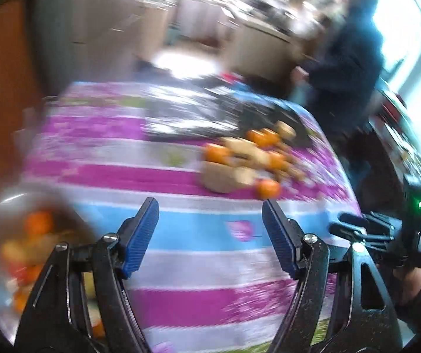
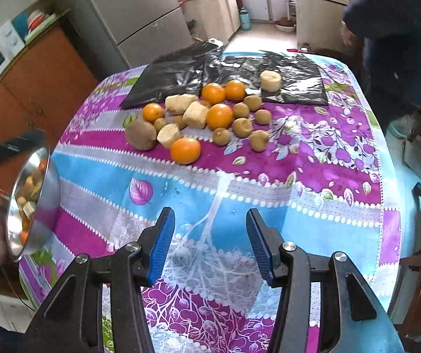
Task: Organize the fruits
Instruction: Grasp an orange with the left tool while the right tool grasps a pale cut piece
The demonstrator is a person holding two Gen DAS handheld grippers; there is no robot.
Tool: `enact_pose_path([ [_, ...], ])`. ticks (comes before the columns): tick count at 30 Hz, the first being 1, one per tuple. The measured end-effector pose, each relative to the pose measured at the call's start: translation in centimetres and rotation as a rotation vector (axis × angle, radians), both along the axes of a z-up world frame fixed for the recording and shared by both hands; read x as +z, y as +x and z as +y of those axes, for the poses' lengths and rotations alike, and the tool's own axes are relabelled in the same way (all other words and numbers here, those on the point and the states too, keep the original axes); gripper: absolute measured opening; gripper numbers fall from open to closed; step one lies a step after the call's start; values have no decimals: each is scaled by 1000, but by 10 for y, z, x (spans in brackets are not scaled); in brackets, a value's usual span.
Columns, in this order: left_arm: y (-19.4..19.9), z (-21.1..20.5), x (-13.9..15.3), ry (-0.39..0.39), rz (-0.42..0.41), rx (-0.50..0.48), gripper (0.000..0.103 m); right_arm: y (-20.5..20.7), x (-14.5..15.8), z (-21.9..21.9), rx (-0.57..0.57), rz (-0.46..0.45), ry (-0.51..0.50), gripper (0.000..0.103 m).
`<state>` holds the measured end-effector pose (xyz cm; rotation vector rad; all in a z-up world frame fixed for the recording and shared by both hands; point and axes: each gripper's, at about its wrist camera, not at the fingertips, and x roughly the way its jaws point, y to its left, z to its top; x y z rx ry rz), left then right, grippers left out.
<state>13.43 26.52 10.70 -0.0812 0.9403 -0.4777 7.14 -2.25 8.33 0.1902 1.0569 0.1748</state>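
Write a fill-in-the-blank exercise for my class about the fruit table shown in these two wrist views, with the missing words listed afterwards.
1. Both the left tongs and the right tongs are open and hold ____.
2. Loose on the tablecloth lie ____ oranges, the nearest one among them.
3. The fruit at the table's left edge sits in a ____ bowl.
4. One pale cut piece rests alone on the ____ plastic bag.

Missing words: nothing; five; metal; black

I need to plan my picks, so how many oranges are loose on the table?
5: nearest orange, middle one, left one, and two by the black bag. More sit in the bowl, partly hidden.
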Motion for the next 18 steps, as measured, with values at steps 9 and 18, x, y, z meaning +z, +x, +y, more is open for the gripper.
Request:
enact_pose_path([
  [9, 54, -125, -75, 30, 66, -250, 51, -11, -10, -29, -15, 15, 54, 55],
  [18, 63, -148, -98, 135, 42, -309, 51, -20, -31, -74, -46, 47, 63, 55],
])
